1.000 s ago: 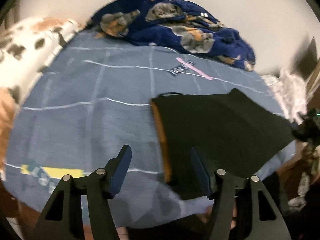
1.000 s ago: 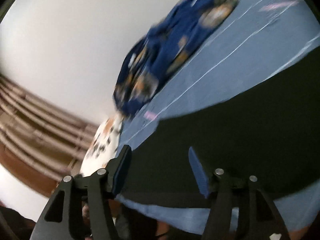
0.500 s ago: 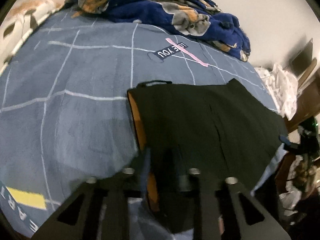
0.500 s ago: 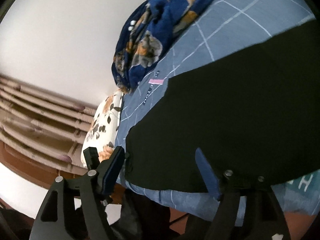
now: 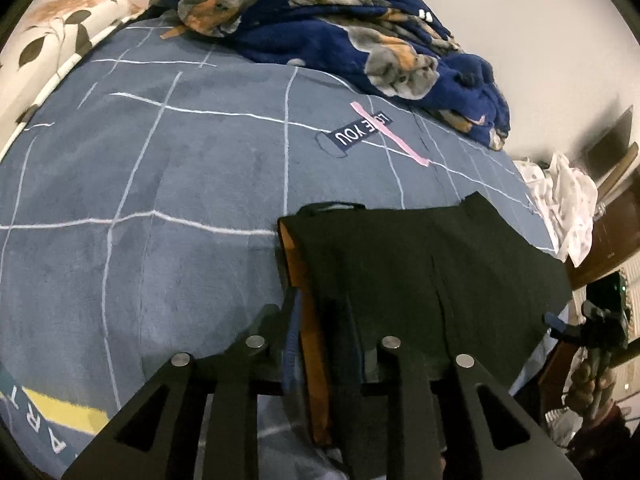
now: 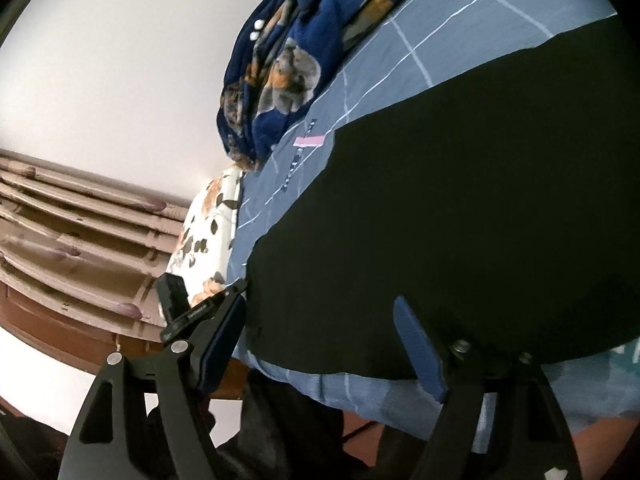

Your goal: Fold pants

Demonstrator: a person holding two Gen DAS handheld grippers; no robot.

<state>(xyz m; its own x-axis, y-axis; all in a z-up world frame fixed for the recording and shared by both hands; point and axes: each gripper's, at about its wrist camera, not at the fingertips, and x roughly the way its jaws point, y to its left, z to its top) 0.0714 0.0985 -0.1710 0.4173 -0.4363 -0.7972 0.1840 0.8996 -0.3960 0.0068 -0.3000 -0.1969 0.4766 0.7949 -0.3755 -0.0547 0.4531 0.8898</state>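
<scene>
We count one pair of black pants (image 5: 420,264), one blue bedspread (image 5: 160,184), one dog-print blanket (image 5: 340,40), one leaf-print pillow (image 5: 60,28), one white cloth pile (image 5: 568,204) and two grippers.

A bed (image 5: 160,184) spread with a grey-blue cover lined in a white grid carries everything. Black pants (image 5: 432,264) lie flat at its near right edge, what looks like an orange lining showing along their left side. A crumpled navy blanket (image 5: 360,40) with a dog print is heaped at the far side, a leaf-patterned pillow (image 5: 60,36) at far left.
</scene>
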